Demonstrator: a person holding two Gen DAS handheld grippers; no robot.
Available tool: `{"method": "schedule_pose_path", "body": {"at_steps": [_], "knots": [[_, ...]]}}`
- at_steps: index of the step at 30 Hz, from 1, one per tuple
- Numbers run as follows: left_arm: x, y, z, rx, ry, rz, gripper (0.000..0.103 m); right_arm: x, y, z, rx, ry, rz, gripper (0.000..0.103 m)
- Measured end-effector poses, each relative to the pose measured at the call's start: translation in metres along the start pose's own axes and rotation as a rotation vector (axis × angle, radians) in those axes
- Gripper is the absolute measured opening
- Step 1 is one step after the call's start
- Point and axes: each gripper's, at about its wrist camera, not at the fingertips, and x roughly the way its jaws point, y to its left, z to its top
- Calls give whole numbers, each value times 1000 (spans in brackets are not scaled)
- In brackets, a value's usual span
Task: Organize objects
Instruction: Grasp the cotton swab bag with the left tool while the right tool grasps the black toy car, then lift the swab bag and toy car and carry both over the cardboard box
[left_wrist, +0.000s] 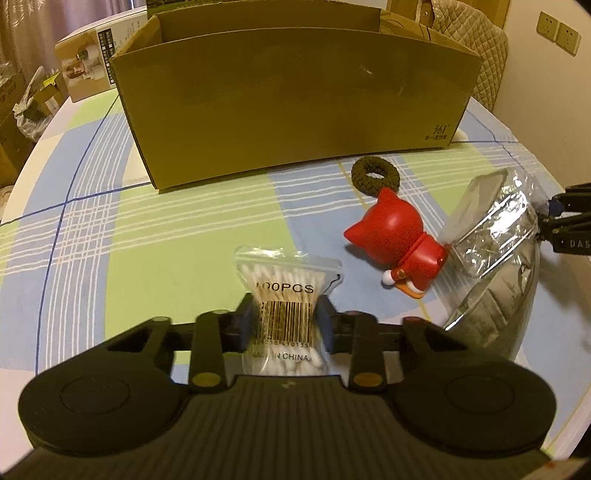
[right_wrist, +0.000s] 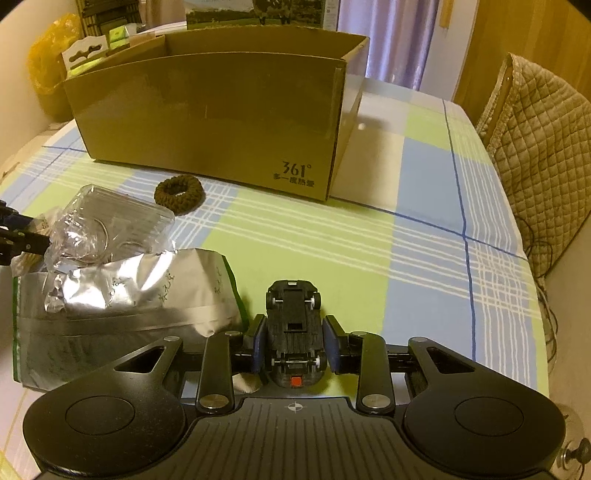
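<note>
Left wrist view: left hand-held gripper (left_wrist: 284, 321) clamped across the middle of a small bag of cotton swabs (left_wrist: 286, 291), pads pinching at the barcode, bag low over the checked desk (left_wrist: 92, 229). Probably very light and soft, with slippery film; best pinched across the packed bundle of sticks as here, not at the loose zip top. Ahead, an open cardboard box (left_wrist: 295, 107), likely the place for everything. Just right of the bag, a red toy figure (left_wrist: 399, 240) lying on its side, hard and smooth, apt to roll; behind it a brown hair tie (left_wrist: 373, 173), soft and flat, near the box wall. At far right, a crinkled clear packet (left_wrist: 491, 225) on top of a silver foil pouch (left_wrist: 495, 295), touching the figure. Right wrist view: right hand-held gripper (right_wrist: 294, 347) closed on a black toy car (right_wrist: 294, 328), underside facing the camera, pads flat against its two sides between the wheels. Stiff, light plastic; side grip sound, wheels best left free. Box interior hidden from both views.
</note>
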Motion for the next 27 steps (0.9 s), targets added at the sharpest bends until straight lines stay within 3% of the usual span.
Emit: {"method": "schedule_pose_path", "body": {"at_steps": [12,27], "knots": [[-7,-2,2,-22,-26,-11,21,-1,-7,3,104,10,24,28],[-42,-14,20,-64,-93,-37,21,-42,-1,6,219,-99,20,28]]}}
